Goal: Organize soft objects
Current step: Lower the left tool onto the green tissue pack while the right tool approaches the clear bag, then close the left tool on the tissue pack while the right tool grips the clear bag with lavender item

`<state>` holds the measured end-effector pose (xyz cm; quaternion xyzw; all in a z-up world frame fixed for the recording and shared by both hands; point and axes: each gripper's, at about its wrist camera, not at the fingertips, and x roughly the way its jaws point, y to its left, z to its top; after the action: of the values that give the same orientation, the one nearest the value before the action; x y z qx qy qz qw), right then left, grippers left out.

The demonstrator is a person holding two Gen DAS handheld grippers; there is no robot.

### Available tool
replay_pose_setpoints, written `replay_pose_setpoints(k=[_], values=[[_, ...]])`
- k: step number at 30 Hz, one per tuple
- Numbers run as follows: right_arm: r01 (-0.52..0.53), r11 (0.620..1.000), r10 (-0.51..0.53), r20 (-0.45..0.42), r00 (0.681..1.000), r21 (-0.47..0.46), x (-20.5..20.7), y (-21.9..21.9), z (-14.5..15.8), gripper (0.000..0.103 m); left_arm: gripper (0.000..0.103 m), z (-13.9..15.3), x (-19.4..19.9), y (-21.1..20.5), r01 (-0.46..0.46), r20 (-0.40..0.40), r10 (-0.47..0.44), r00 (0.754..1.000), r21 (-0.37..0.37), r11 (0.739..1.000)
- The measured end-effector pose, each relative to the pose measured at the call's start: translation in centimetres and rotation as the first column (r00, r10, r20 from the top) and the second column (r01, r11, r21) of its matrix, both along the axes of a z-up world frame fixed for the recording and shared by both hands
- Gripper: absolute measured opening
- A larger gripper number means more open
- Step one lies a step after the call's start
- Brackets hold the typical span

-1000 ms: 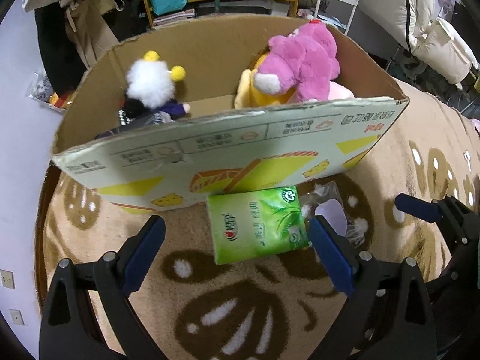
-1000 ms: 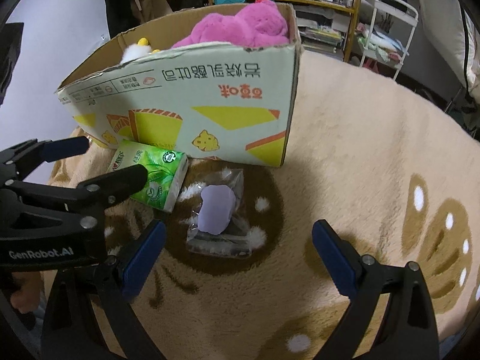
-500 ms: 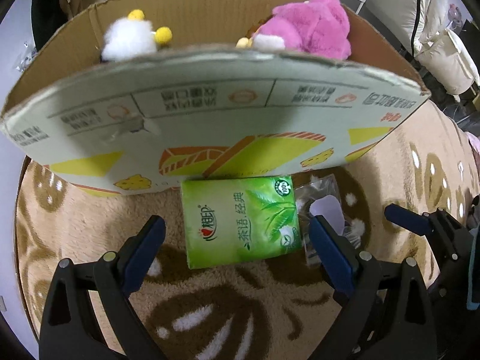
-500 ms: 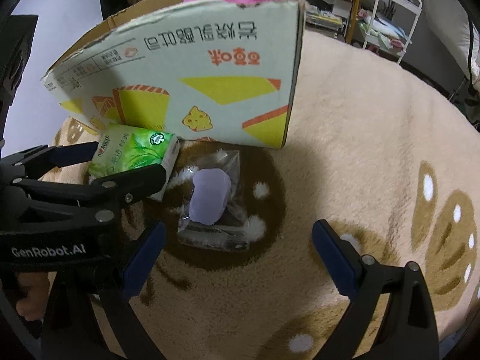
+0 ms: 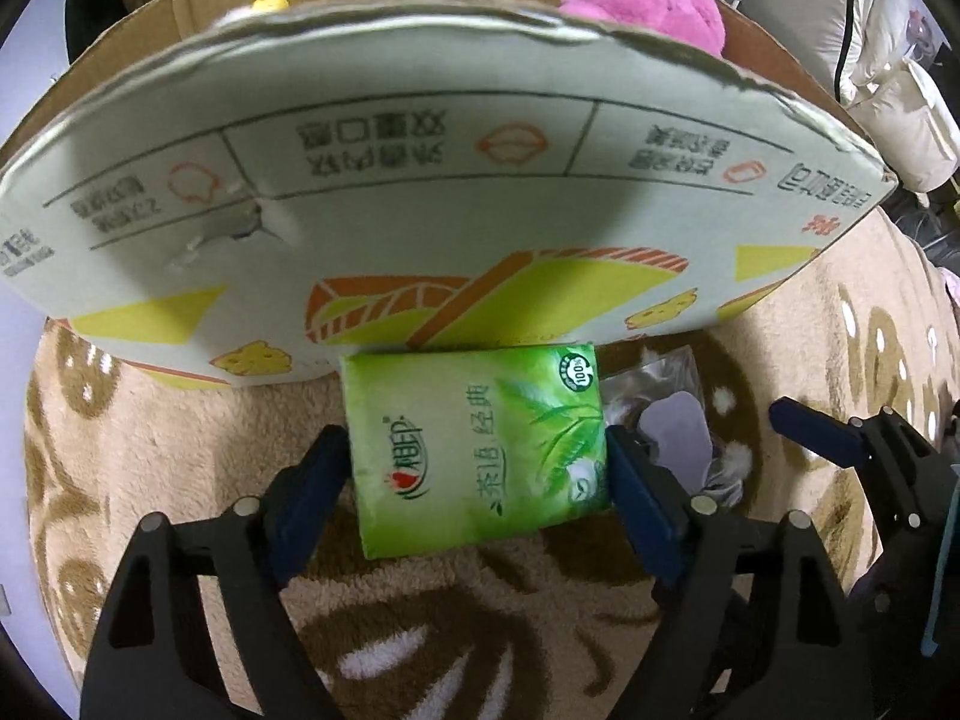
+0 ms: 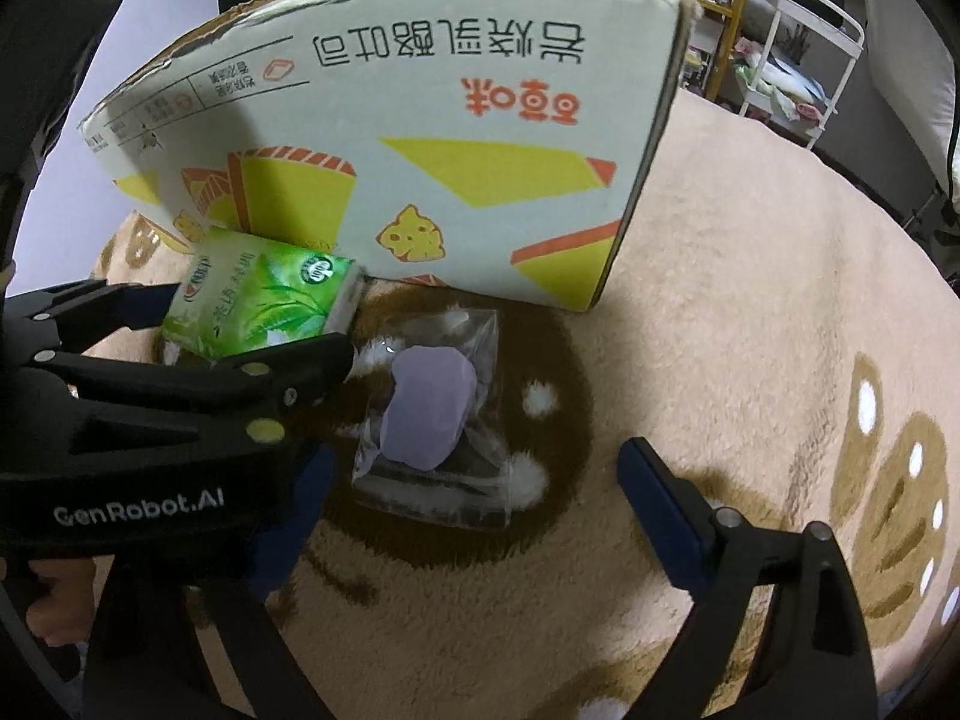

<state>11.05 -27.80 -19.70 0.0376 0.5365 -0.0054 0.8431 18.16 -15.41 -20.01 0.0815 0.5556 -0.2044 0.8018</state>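
**Closing on the tissue pack beside the box**

I had the left gripper [image 5: 477, 474] straddling the green tissue pack [image 5: 477, 444], which lay flat on the rug [image 5: 810, 324] with its far end touching the foot of the cardboard box [image 5: 420, 180]. The jaws were closing, a blue pad just beside each long side of the pack; I judged neither was pressing yet. To do it well, I meant to squeeze evenly at the pack's middle, only until the wrapper dimpled, since it would crush and slip if pinched hard.

The right gripper [image 6: 474, 498] hovered wide and empty over the clear bag with the purple piece [image 6: 432, 414]. That bag lay just beside the pack's right side, so I watched that my right pad did not snag it.

The box wall stood close ahead. Plush toys [image 5: 648, 0] filled its right side; I judged that lifting straight up before crossing the rim was safest.
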Motion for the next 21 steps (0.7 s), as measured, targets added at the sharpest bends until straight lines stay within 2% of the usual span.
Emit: replay_pose_setpoints(k=[2, 7, 10, 16, 19, 21], values=[[-0.005, 1.000, 0.005, 0.009, 1.000, -0.015, 0.1, 0.1, -0.2, 0.098, 0.077, 0.1, 0.1, -0.2, 0.005, 0.003, -0.005, 1.000, 0.001, 1.000], [-0.009, 0.998, 0.013, 0.062, 0.998, -0.068, 0.3, 1.9, -0.2, 0.093, 0.075, 0.5, 0.0, -0.1, 0.005, 0.000, -0.005, 1.000, -0.004, 1.000], [-0.016, 0.995, 0.022, 0.063, 0.998, -0.094, 0.3, 2.6, -0.5, 0.086, 0.075, 0.5, -0.4, -0.6, 0.008, 0.001, -0.008, 1.000, 0.001, 1.000], [0.012, 0.996, -0.006, 0.063, 0.998, -0.087, 0.4, 2.6, -0.8, 0.078, 0.075, 0.6, 0.0, 0.0, -0.012, -0.012, 0.012, 1.000, 0.000, 1.000], [0.014, 0.995, -0.008, 0.067, 0.998, -0.095, 0.4, 2.7, -0.9, 0.071, 0.075, 0.7, 0.0, 0.1, -0.031, -0.004, 0.031, 1.000, 0.001, 1.000], [0.019, 0.995, -0.012, 0.070, 0.997, -0.102, 0.3, 2.7, -0.8, 0.057, 0.075, 0.8, -0.1, 0.0, -0.038, -0.006, 0.038, 0.999, -0.007, 0.999]])
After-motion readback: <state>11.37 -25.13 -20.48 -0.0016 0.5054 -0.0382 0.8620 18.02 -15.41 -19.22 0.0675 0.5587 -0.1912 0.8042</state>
